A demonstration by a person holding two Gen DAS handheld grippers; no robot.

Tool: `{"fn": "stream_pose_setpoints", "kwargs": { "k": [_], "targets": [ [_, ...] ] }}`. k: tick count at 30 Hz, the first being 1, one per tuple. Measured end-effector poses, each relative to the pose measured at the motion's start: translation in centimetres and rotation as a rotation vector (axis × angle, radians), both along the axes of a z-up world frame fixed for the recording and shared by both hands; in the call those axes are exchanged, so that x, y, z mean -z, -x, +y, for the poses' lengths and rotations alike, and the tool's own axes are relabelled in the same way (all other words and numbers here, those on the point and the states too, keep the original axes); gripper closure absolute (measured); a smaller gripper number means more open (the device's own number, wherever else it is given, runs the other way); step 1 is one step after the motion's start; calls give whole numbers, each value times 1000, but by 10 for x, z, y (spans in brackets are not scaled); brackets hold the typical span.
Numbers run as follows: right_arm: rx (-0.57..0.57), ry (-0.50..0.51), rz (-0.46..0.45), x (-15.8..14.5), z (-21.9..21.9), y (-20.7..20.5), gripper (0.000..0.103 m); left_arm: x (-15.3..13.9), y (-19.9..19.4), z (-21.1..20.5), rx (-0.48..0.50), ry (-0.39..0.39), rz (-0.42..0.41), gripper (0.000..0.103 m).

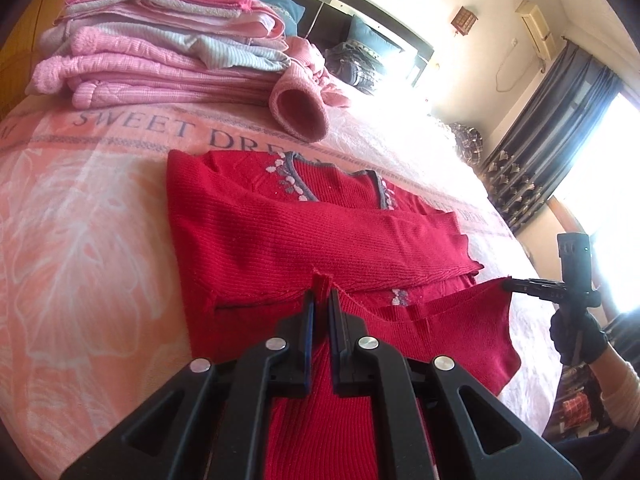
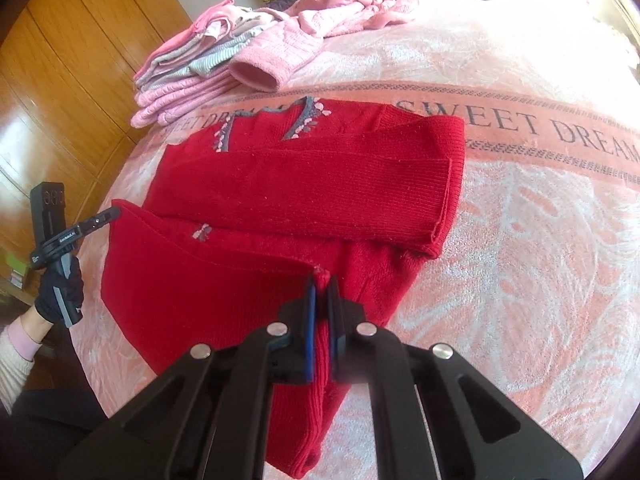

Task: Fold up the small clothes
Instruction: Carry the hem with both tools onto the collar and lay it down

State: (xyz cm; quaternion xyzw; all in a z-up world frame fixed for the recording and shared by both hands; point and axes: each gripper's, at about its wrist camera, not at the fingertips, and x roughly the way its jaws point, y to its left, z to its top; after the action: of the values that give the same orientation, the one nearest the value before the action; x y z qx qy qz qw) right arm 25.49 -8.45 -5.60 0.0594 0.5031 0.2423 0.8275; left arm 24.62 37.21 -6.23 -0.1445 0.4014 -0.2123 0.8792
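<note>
- Bed surface: a wide bedspread, peach and white with a pale leaf pattern, fills both wrist views. A darker band across it carries the words "SWEET DREAM" in grey capitals.
- Red knitted sweater lies on the bedspread straight ahead of both tools. Its neckline, trimmed in grey with small pink and white flowers, points away from them. One sleeve is folded flat across the chest.
- Left gripper: its two black fingers with blue pads are pressed together on a pinch of the sweater's near hem, and red knit stands up between the tips.
- Right gripper: its fingers are likewise clamped on the hem at the sweater's other bottom corner, with the fabric hanging down below the tips.
- Between the two tools the hem is raised off the bed, so the lower part of the sweater forms a lifted flap.
- A black-gloved hand with a pale cuff holds the left tool's handle, seen to the left of the right gripper.
- Beyond the sweater sits a stack of folded clothes in pink, grey and light stripes. A loose pink garment rests against it, its open cuff facing the tools.
- Room: a dark headboard with blue pillows at the far end, cream walls, dark patterned curtains beside a very bright window to the right of the left tool, and wooden wardrobe doors to the left of the right tool.
</note>
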Motion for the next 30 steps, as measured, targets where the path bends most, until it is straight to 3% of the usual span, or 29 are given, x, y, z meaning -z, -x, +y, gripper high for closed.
{"fn": "stream_pose_setpoints", "kwargs": {
  "k": [8,15,19,22,24,27,29,30],
  "targets": [
    [67,-62,-119,-58,-13,-17,100,-40,-23,9,-81,99,-91,97],
    [176,-13,-158,-80,-8,-97,100,-61,-100,11,-187,81,-146,97],
    [216,26,-145,-56,9,-153,100,-44,-147,20,-287,23,-134,97],
    [241,103,-96,-15,23,-190,100,-16,-167,28,-346,0,-76,97],
    [245,184,-46,18,30,-203,100,2,-172,27,-328,-31,-46,97],
    [258,217,10,55,29,-202,95,21,-173,18,-238,-49,14,97],
    [266,210,-4,57,26,-195,91,28,-172,11,-204,-91,56,95],
    [271,213,-9,55,23,-192,81,32,-172,8,-189,-105,81,93]
  ]
}}
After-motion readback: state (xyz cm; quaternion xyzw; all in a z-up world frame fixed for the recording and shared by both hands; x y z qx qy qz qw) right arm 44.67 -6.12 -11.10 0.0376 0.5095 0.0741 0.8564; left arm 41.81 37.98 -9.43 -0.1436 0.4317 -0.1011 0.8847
